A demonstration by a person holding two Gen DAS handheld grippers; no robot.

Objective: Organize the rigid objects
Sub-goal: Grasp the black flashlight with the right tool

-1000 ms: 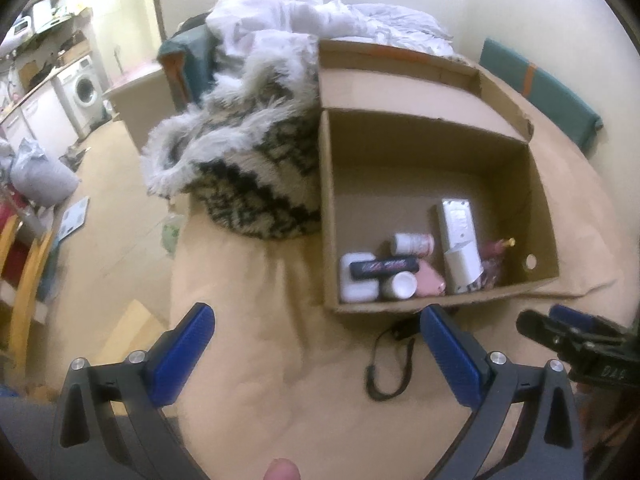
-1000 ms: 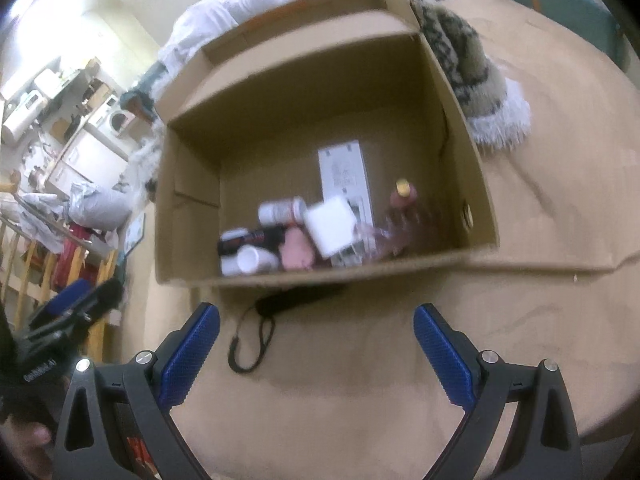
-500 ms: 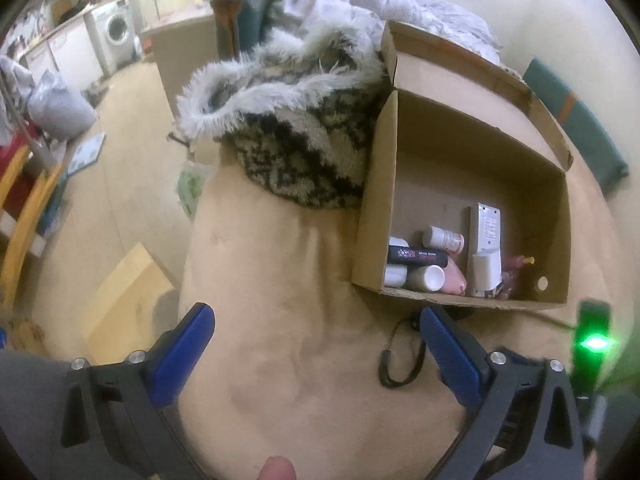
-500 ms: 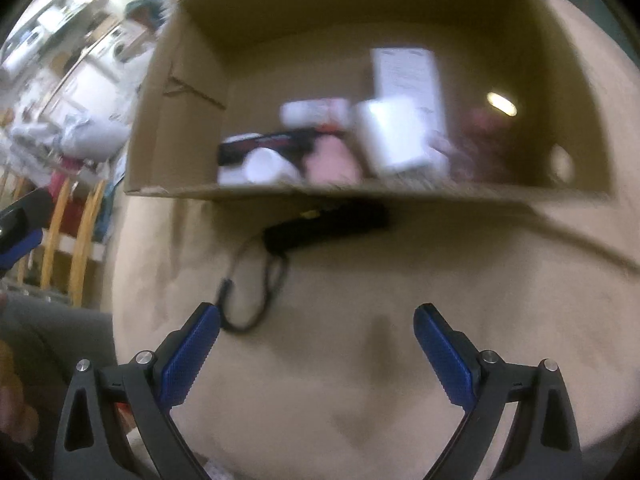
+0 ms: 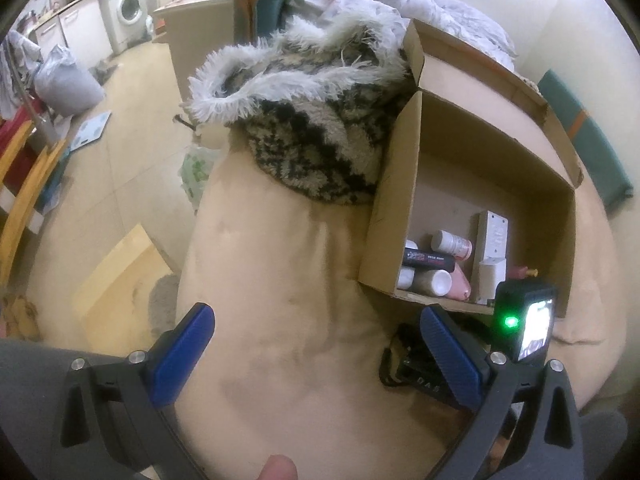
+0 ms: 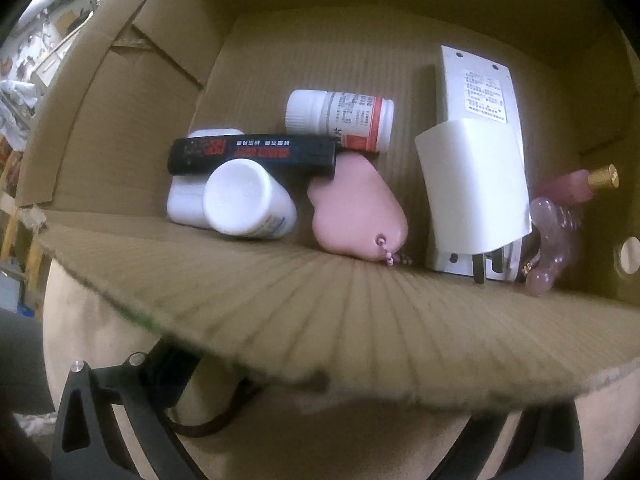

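— Fingers first: our left gripper (image 5: 318, 354) has its blue pads (image 5: 182, 354) spread wide with nothing between them, hovering over the tan cushion (image 5: 280, 280).

— And our right gripper (image 5: 460, 364)?

— From its own camera we see only the black arms at the bottom; the fingertips are hidden under the near flap of the cardboard box (image 6: 360, 312), so we cannot tell how they stand. In the left view its body shows just beside our left gripper's right finger, with a camera (image 5: 526, 322) and a green light on it.

— Where is the black strapped object?

— Low against the box's near wall, beyond our left gripper's right finger: a dark body with a looped black cord (image 5: 394, 364) lying on the cushion. In the right view the cord (image 6: 212, 420) curls just ahead of the right gripper's left arm, beneath the flap.

— What lies ahead of the right fingers?

— Inside the box: a black bar (image 6: 252, 156) resting across a white jar (image 6: 246, 198), a labelled white bottle (image 6: 340, 120) behind it, a pink pouch (image 6: 356, 212) in the middle, a white charger (image 6: 476, 184) on a long white unit (image 6: 480, 84), and a pink bottle with a gold cap (image 6: 576, 184) to the right.

— Ahead of the left fingers?

— A furry patterned blanket (image 5: 312, 120) touching the box's side.
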